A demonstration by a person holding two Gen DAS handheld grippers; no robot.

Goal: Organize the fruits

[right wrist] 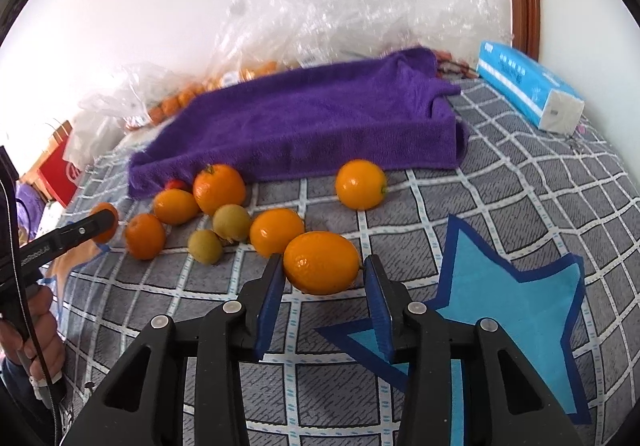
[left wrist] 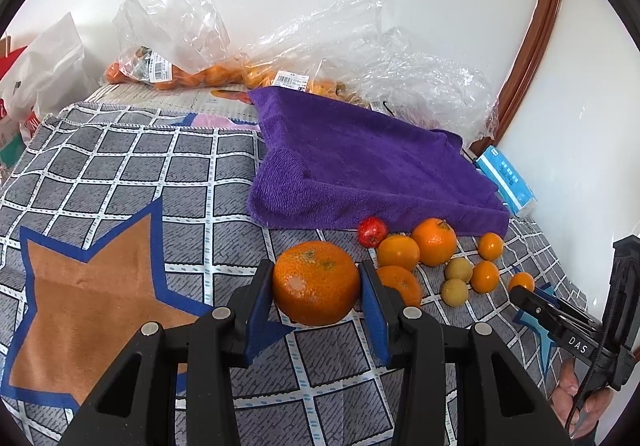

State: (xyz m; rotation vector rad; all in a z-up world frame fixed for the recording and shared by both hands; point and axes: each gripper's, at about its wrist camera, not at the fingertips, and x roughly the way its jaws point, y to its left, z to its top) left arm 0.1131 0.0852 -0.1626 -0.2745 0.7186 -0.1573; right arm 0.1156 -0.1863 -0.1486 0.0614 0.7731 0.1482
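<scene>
Left wrist view: left claw (left wrist: 317,288) clamped on a large mandarin (left wrist: 316,283), blue pads against both its sides, above the grid-patterned cloth (left wrist: 120,173) by an orange star patch (left wrist: 88,310). Only this view shows the barcode labels on the fruit bags (left wrist: 168,61) along the far edge.

Right wrist view: right claw (right wrist: 323,278) clamped on a small oval orange fruit (right wrist: 322,262), beside a light-blue star patch (right wrist: 516,298). This view shows the tissue pack (right wrist: 528,85) in full, near the purple towel (right wrist: 304,125). Loose fruit cluster (right wrist: 224,213) lies just in front of the towel.
</scene>
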